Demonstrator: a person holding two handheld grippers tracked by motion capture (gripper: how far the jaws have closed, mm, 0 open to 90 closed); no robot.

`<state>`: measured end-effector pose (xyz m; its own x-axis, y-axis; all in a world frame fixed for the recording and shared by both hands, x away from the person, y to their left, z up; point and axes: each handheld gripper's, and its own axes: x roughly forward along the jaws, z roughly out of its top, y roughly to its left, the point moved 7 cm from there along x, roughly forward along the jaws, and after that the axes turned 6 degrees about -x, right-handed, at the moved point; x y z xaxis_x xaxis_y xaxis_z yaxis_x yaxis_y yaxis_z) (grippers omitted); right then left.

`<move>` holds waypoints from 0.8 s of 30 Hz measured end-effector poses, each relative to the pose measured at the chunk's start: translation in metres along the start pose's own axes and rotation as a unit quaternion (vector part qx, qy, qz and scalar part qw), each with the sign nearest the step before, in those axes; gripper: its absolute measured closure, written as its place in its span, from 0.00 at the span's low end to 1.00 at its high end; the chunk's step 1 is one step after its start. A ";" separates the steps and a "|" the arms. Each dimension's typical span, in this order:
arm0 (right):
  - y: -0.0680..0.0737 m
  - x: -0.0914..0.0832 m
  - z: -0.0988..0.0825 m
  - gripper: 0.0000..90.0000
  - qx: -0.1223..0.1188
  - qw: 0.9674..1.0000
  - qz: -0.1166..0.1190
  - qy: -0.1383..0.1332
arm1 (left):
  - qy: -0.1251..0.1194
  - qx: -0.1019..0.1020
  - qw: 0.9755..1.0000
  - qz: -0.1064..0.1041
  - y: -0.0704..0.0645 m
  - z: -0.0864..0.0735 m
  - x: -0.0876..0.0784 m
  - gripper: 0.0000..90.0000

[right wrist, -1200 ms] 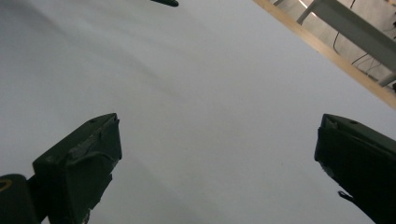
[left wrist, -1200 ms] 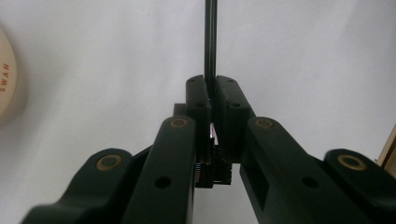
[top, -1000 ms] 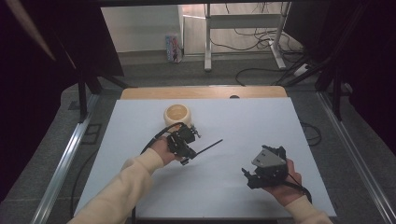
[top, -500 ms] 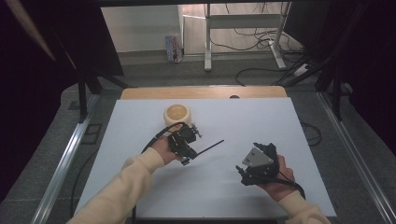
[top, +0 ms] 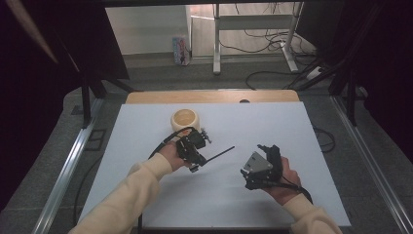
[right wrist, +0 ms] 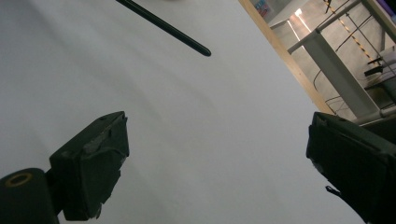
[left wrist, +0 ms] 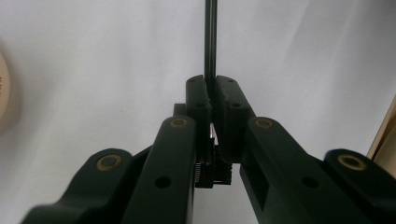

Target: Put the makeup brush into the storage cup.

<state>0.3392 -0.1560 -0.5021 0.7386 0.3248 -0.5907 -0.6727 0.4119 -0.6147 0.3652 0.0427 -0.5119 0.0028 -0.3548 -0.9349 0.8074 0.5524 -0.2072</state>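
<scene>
While the left hand-held gripper [top: 197, 146] pinches one end of a thin black rod [top: 220, 153], its long free end may swing.
Mid-surface [top: 302, 126], the wide-open, empty right hand-held gripper [top: 265, 156] could knock it; the round pale wooden bowl [top: 185, 119] sits near the far edge.

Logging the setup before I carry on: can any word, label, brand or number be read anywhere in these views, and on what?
None can be read.
Colourful box on the floor past the table: printed, but too small and blurred to read.
Round wooden bowl: red marks on its edge in the left gripper view, cut off and blurred.
Left gripper, black rod, right gripper: no lettering visible.
</scene>
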 end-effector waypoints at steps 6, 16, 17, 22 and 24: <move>0.004 0.006 0.010 0.09 -0.023 1.000 0.003 -0.005 | 0.004 0.002 1.000 -0.005 -0.001 -0.001 0.001 0.95; 0.007 0.013 0.019 0.11 -0.048 0.999 -0.006 -0.006 | 0.007 0.007 1.000 -0.003 -0.002 0.001 0.004 0.95; 0.007 0.013 0.020 0.11 -0.052 0.999 -0.005 -0.005 | 0.007 0.007 1.000 -0.003 -0.003 0.001 0.004 0.95; 0.010 0.018 0.028 0.13 -0.072 0.997 -0.011 -0.003 | 0.008 0.008 1.000 -0.004 -0.003 0.002 0.003 0.95; 0.011 0.021 0.031 0.13 -0.077 0.997 -0.014 -0.004 | 0.008 0.008 1.000 -0.007 -0.004 0.002 0.003 0.95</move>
<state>0.3486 -0.1185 -0.5046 0.7572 0.3228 -0.5679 -0.6499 0.2848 -0.7046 0.3636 0.0380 -0.5132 -0.0173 -0.3499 -0.9366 0.8169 0.5352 -0.2151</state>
